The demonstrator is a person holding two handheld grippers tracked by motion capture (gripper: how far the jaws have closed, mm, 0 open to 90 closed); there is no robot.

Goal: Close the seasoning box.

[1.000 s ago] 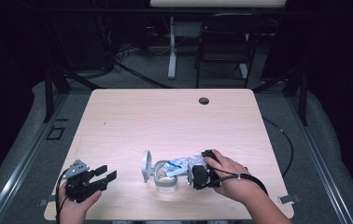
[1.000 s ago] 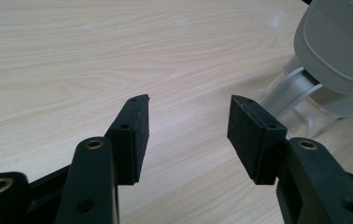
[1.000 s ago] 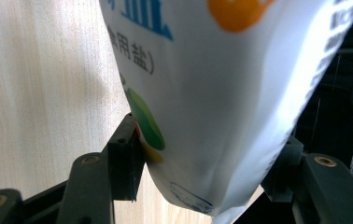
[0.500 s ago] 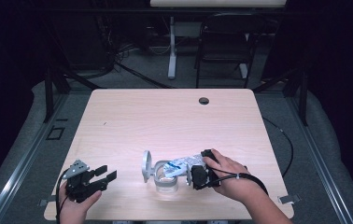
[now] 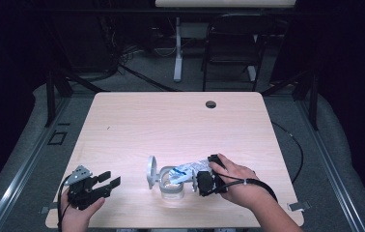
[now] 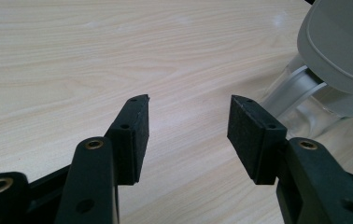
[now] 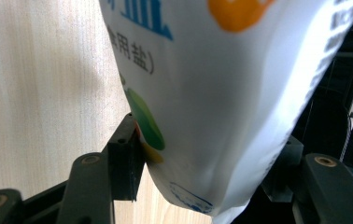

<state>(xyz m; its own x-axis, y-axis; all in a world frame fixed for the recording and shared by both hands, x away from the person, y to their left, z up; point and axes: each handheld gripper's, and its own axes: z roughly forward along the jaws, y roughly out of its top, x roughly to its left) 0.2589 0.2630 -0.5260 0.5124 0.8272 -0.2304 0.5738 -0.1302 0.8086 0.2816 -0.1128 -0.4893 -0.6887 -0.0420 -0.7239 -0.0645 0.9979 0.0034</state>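
Note:
A clear jar with a grey flip lid standing open sits near the table's front edge. My right gripper is shut on a white bag with blue print, tilted with its mouth over the jar's opening. In the right gripper view the bag is pinched between both pads, showing blue characters, an orange spot and a green spot. My left gripper stands open at the front left, apart from the jar. In its own view the left gripper has bare wood between its pads, with the grey lid at the right.
The light wood table has a round cable hole at the back. A chair and a desk leg stand on the dark floor behind. A cable trails off the table's right side.

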